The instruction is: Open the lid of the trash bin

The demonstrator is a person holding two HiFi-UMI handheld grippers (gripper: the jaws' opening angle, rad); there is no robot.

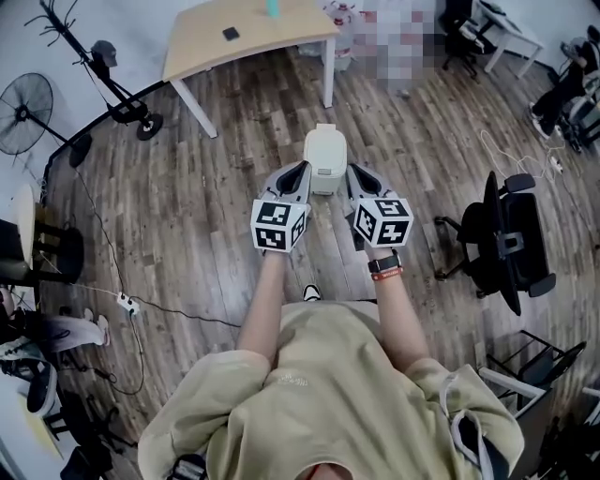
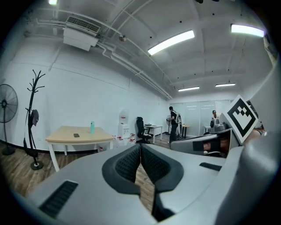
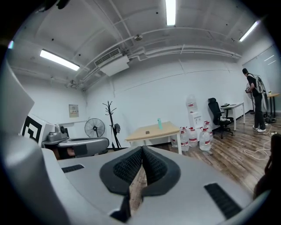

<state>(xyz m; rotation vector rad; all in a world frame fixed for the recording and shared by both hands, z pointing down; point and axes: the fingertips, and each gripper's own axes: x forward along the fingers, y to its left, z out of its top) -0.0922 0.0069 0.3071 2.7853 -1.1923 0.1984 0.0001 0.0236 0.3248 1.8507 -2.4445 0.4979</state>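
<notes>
A small white trash bin (image 1: 325,157) with its lid down stands on the wood floor in the head view, just ahead of both grippers. My left gripper (image 1: 302,169) is at the bin's left side and my right gripper (image 1: 353,172) at its right side, both held above the floor. In the left gripper view the left gripper (image 2: 140,150) has its pads touching, nothing between them. In the right gripper view the right gripper (image 3: 141,154) is likewise shut and empty. Neither gripper view shows the bin.
A light wood table (image 1: 246,33) stands beyond the bin, with water bottles (image 1: 341,17) to its right. A black office chair (image 1: 506,239) is at the right, a floor fan (image 1: 22,114) and coat stand (image 1: 94,56) at the left. A cable (image 1: 159,305) runs across the floor.
</notes>
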